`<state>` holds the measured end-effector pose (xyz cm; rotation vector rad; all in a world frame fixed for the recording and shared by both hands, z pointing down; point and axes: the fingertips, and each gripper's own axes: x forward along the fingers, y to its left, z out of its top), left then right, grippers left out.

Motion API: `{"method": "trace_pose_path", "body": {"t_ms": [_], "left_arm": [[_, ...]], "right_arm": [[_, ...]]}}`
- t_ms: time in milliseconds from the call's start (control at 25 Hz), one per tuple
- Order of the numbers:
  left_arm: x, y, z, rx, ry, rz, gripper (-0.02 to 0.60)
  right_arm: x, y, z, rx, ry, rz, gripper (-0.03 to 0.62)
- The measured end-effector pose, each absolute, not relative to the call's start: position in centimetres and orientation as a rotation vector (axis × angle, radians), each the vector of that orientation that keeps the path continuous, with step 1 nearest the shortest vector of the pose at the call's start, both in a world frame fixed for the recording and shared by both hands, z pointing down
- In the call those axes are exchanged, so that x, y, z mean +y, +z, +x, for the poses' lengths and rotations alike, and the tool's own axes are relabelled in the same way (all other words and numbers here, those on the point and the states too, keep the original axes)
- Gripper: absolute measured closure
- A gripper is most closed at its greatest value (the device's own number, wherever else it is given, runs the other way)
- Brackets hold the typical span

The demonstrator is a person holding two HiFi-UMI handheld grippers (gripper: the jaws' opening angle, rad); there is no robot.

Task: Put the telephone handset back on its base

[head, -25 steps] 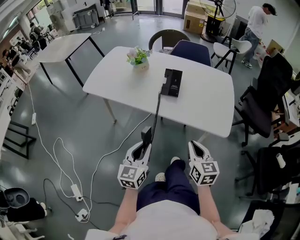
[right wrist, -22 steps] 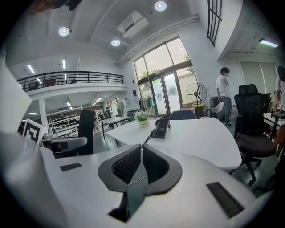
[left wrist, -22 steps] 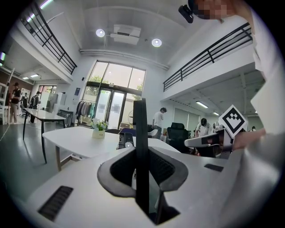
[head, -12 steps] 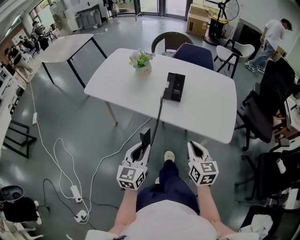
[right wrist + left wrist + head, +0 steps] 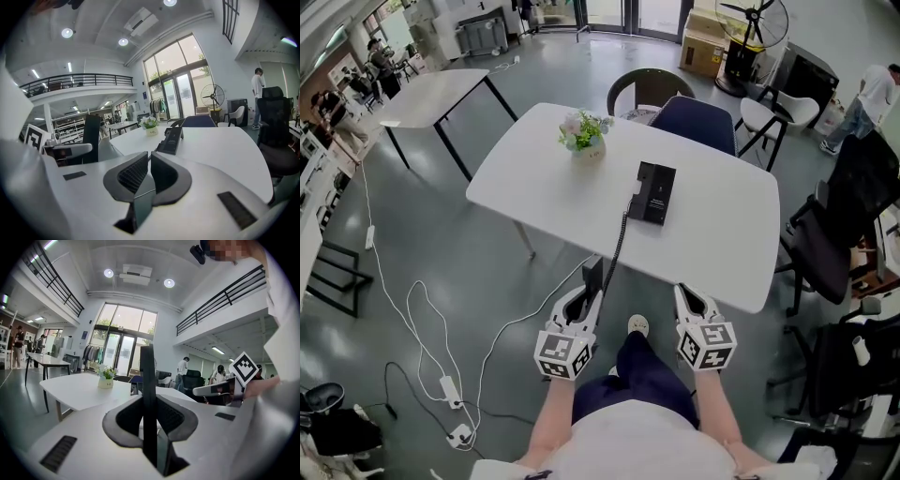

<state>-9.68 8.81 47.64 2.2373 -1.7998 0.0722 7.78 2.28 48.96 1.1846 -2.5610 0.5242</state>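
- The white surface [image 5: 553,187] stands ahead of the person, and both grippers are short of its near edge, over the floor. I judge this to be the carry step: the handset is lifted but not yet brought over the surface.
- The left gripper [image 5: 584,298] has its jaws closed on the handset, whose flat sides are pinched between the pads so that it stands upright.
- The right gripper [image 5: 146,171] is beside the left one. Its jaws are drawn together with nothing between them, so it plays no part in this step.
- The telephone base [image 5: 652,193] lies flat near the middle of the surface, its long side running from the near edge toward the far edge. Its cradle looks free, though the detail is too small to be sure.
- The handset [image 5: 149,394] is well apart from the base, off the surface altogether.
- The cord [image 5: 617,246] runs from the base over the near edge and down to the handset.
- A small flower pot [image 5: 586,134] sits toward the far edge, left of the base and clear of the path.
- The next move calls for carrying the handset forward past the near edge, tipping it from upright to lie along the base, lining it up with the cradle and then lowering it. The cord will slacken and should be kept from bunching under the handset.
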Motion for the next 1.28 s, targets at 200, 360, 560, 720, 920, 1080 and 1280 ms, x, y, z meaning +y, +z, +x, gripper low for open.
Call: {"method": "trace_pose_path", "body": {"t_ms": [200, 360, 560, 720, 920, 1080, 1280], "left_arm": [[5.5, 48.2, -10.4, -1.795, 0.078, 2.216, 0.495], [2.9, 48.4, -10.5, -1.791, 0.078, 2.216, 0.495], [0.0, 48.3, -10.8, -1.799, 0.075, 2.21, 0.495], [-2.0, 48.6, -11.5, -1.812, 0.079, 2.198, 0.495], [-4.5, 49.3, -11.8, -1.815, 0.08, 2.18, 0.495], [-6.6, 49.9, -11.4, -1.803, 0.079, 2.178, 0.495], [-9.2, 50.4, -10.9, -1.788, 0.075, 2.184, 0.495]], "right_arm": [[-0.9, 49.4, 6.7, -2.557, 0.53, 1.154, 0.553], [-3.6, 49.7, 6.4, -2.557, 0.537, 1.142, 0.553], [-6.8, 49.8, 5.9, -2.566, 0.535, 1.125, 0.553], [-9.2, 50.1, 5.2, -2.576, 0.535, 1.111, 0.553], [-11.7, 50.7, 4.9, -2.581, 0.554, 1.095, 0.553], [-13.9, 51.0, 4.8, -2.593, 0.583, 1.093, 0.553], [-16.4, 51.6, 5.2, -2.589, 0.576, 1.094, 0.553]]}}
